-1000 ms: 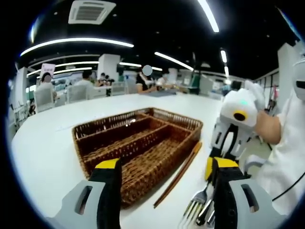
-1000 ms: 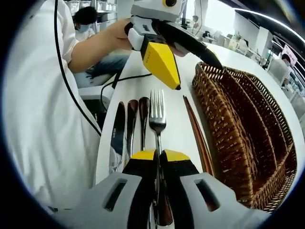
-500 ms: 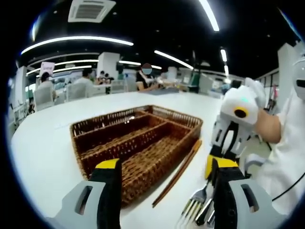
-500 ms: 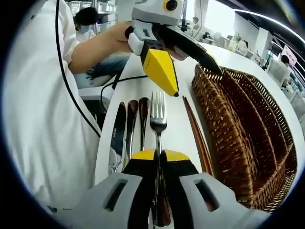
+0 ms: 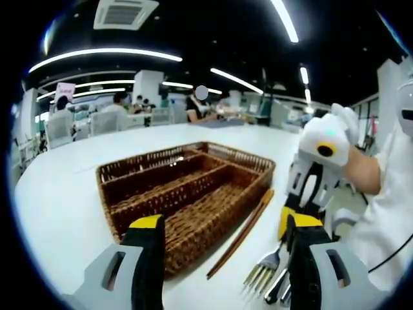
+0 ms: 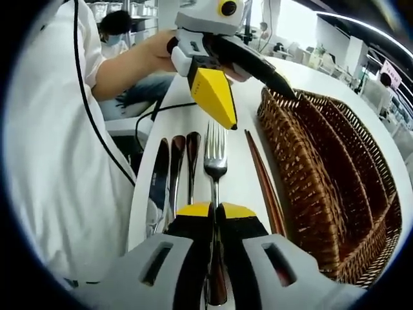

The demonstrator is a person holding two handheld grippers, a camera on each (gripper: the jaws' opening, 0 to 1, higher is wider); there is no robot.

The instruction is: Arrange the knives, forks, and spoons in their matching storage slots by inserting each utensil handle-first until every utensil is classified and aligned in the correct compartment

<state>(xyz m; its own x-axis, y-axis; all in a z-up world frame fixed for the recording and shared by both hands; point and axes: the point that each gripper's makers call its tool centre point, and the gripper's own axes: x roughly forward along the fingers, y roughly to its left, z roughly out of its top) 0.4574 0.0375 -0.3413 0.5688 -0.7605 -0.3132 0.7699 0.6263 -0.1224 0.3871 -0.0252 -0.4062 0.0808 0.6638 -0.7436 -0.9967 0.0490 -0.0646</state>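
Right gripper view, closest in: the right tongs are pinched tight on the handle of the fork, yellow tips nearly meeting around it. The fork points away with its tines out ahead, lying along the white table. Just to its left sit three more dark-handled utensils side by side; I can't tell which are knives and which are spoons from here. Right of the fork is a pair of brown chopsticks, running alongside the wicker tray, which has long compartments with nothing in them. Further out the left tongs hang spread apart over the fork's tines, gripping nothing, one yellow tip just above the tines and the dark one over the tray's near corner.

Left gripper view: the left tongs stand wide apart, tray between them, chopsticks beside its edge, fork tines low at right. Way back there's a small sign, too blurry to read.
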